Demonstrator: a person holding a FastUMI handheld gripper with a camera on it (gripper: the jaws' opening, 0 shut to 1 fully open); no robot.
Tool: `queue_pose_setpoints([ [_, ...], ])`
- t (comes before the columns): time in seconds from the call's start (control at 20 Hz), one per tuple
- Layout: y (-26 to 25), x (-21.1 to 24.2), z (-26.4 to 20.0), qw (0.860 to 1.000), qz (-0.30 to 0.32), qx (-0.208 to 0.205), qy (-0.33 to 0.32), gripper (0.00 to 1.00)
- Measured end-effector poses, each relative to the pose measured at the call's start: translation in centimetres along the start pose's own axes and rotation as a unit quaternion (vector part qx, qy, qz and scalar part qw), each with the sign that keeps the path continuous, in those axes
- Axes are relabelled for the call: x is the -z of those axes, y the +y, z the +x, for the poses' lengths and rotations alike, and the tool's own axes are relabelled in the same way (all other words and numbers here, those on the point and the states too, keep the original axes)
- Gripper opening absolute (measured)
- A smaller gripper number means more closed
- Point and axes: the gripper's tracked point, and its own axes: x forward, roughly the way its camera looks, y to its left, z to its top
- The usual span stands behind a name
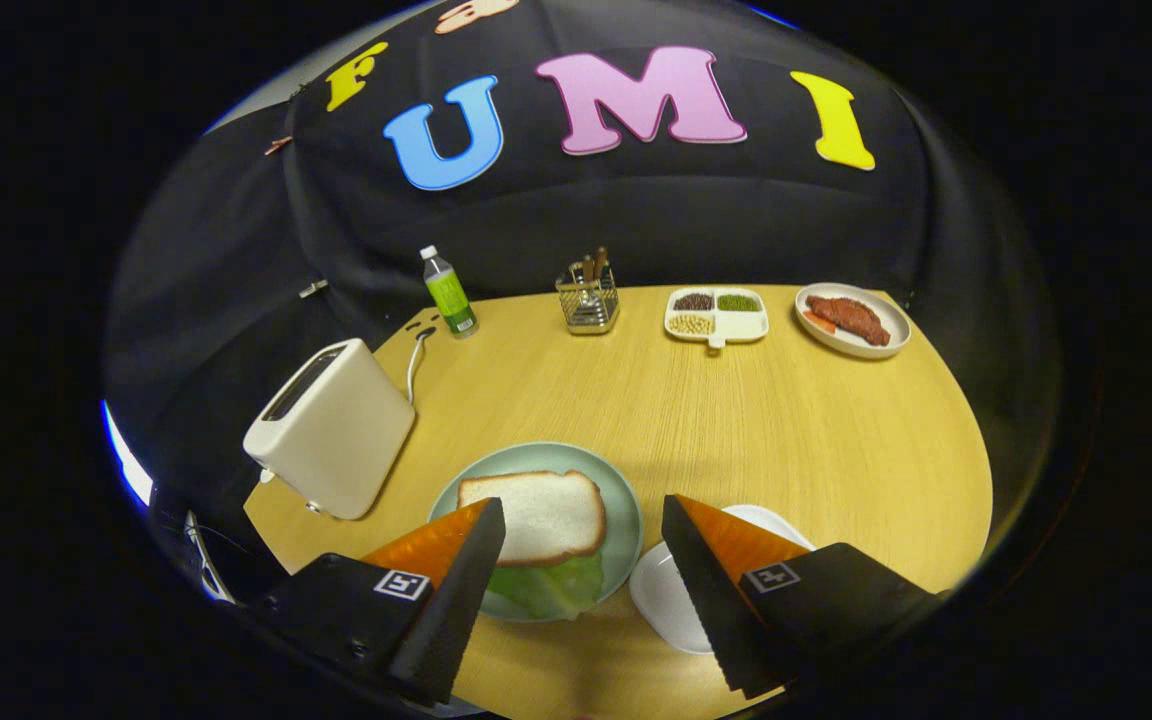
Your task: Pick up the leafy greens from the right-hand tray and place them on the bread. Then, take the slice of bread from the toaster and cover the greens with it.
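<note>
Toaster [331, 440]: counter's left edge; slot contents hidden.
Bread [534, 515]: soft, light, crushable; lies on greens [548, 585] on green plate [626, 520]; pinch gently at the crust.
Tool [584, 535]: fingers spread, holding nothing.
White tray [671, 600]: partly hidden by the right finger.

The pale wood-grain bench [736, 420] carries a cream toaster [331, 440], a pale green round plate [626, 520] with a white bread slice [546, 515] over light green leafy greens [551, 585], and a white tray [666, 595]. A green-labelled bottle [449, 292] stands beyond.
</note>
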Motion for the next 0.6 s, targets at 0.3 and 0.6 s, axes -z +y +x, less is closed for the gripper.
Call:
queue_pose_setpoints([
  [0.3,-1.8,-7.9,-7.1,0.994,-0.024,0.008,-0.107,0.98],
  [0.6,-4.4,-14.8,-15.4,0.969,-0.012,0.086,-0.232,0.98],
])
